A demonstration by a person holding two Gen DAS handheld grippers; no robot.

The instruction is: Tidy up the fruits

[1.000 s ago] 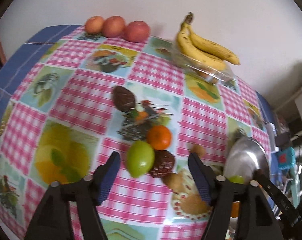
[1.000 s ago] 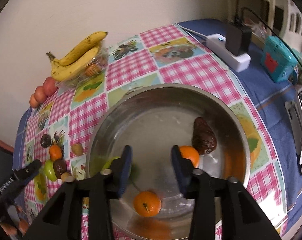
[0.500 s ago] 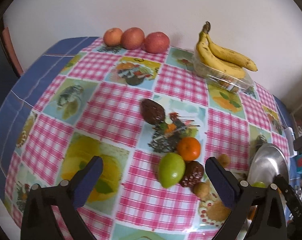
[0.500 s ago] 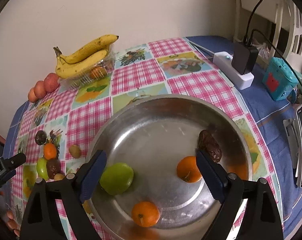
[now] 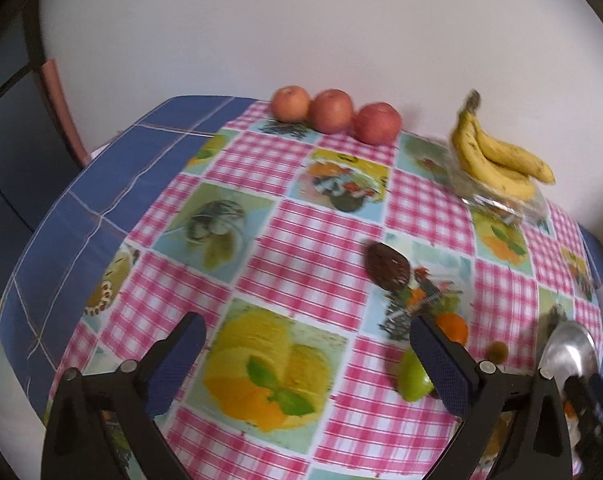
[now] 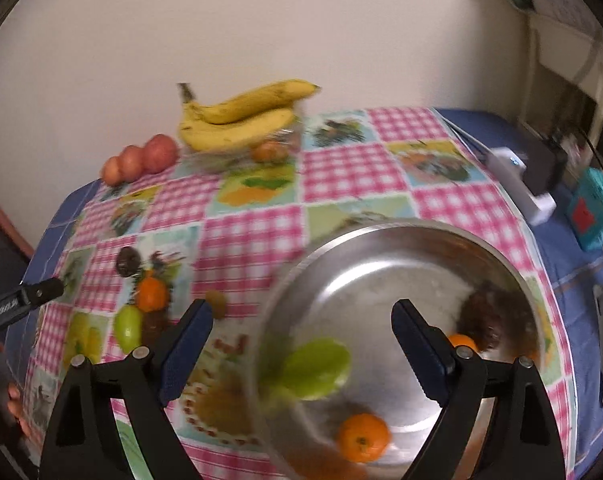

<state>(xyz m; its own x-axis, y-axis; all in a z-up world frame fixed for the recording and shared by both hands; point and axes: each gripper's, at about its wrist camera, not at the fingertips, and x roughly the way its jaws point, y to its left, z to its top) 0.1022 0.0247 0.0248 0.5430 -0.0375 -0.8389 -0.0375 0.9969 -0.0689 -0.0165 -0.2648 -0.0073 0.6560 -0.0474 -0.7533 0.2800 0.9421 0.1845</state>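
Observation:
A steel bowl (image 6: 385, 256) holds a green fruit (image 6: 321, 370), two oranges (image 6: 363, 436) and a dark fruit (image 6: 493, 316). My right gripper (image 6: 301, 344) is open and empty above the bowl's left rim. On the checked cloth lie a green fruit (image 5: 411, 378), an orange (image 5: 453, 326), a dark fruit (image 5: 387, 266) and a small brown fruit (image 5: 497, 350). My left gripper (image 5: 307, 354) is open and empty, left of that cluster. The cluster also shows in the right wrist view (image 6: 151, 294).
Three apples (image 5: 333, 110) and a banana bunch (image 5: 497, 158) on a clear tray lie by the back wall. A white power strip (image 6: 517, 184) and a teal box (image 6: 591, 212) sit right of the bowl. The table's blue edge (image 5: 81, 216) drops off at left.
Both grippers have opened wide and pulled back. The left view has swung left, away from the fruit cluster. The right view has shifted left, and the green fruit lies free in the bowl.

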